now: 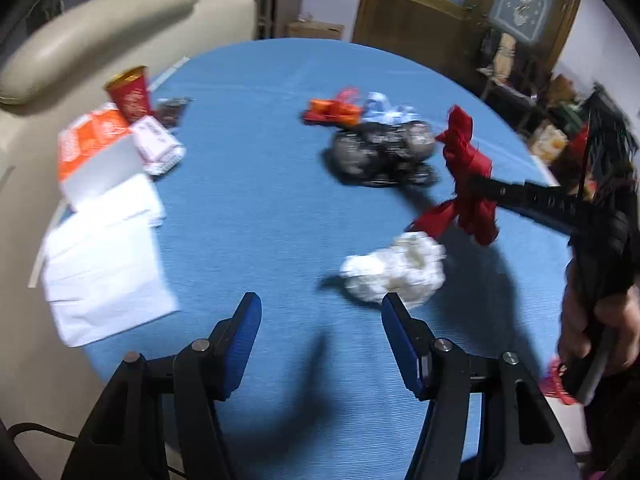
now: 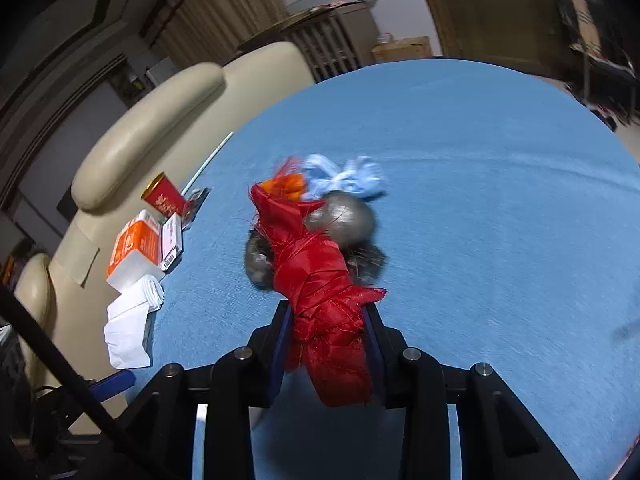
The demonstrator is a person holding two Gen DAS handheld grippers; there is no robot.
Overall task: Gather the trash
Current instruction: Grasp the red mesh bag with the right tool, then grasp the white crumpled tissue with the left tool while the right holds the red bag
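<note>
My right gripper [image 2: 326,316] is shut on a crumpled red ribbon wad [image 2: 320,280] and holds it above the blue table [image 2: 500,220]; it also shows in the left wrist view [image 1: 466,168]. My left gripper [image 1: 322,316] is open and empty, low over the table, just left of a crumpled white tissue ball [image 1: 396,272]. A black crumpled bag [image 1: 380,152], an orange wrapper [image 1: 332,112] and a light blue wrapper [image 1: 384,110] lie together mid-table.
At the table's left edge lie white folded napkins [image 1: 104,272], an orange and white box [image 1: 92,152], a pink packet [image 1: 158,146] and a red paper cup [image 1: 130,94]. A cream armchair [image 1: 80,48] stands beside the table. A wooden door [image 1: 440,12] is behind.
</note>
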